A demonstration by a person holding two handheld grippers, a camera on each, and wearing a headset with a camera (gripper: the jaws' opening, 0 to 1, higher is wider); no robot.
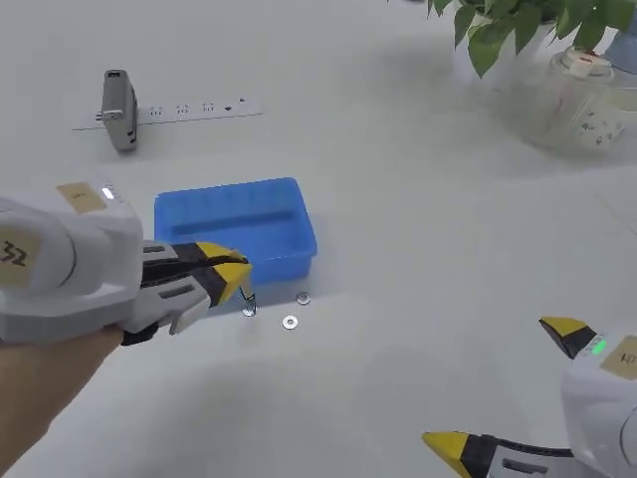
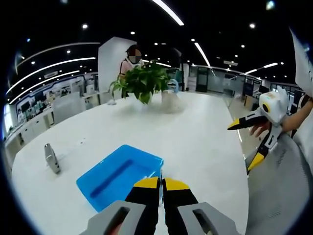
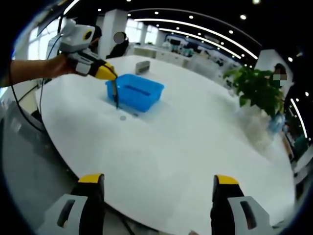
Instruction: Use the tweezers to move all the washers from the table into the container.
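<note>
The blue container (image 1: pixel 239 227) sits on the white table (image 1: pixel 418 259). Just in front of it lie two small washers (image 1: pixel 303 298) (image 1: pixel 290 322). My left gripper (image 1: pixel 237 271) is shut on the tweezers (image 1: pixel 248 301), which point down at the table beside the container's front edge, left of the washers. Whether the tips hold a washer I cannot tell. In the left gripper view the jaws (image 2: pixel 161 182) are pressed together above the container (image 2: pixel 120 174). My right gripper (image 1: pixel 503 386) stands open and empty at the near right. The right gripper view shows the tweezers (image 3: pixel 115 95), the container (image 3: pixel 137 90) and a washer (image 3: pixel 122 117).
A power strip (image 1: pixel 169 112) with a grey adapter (image 1: pixel 118 108) lies at the far left. A potted plant (image 1: pixel 518 20) and a clear jar (image 1: pixel 582 95) stand at the far right. People sit beyond the table's far edge.
</note>
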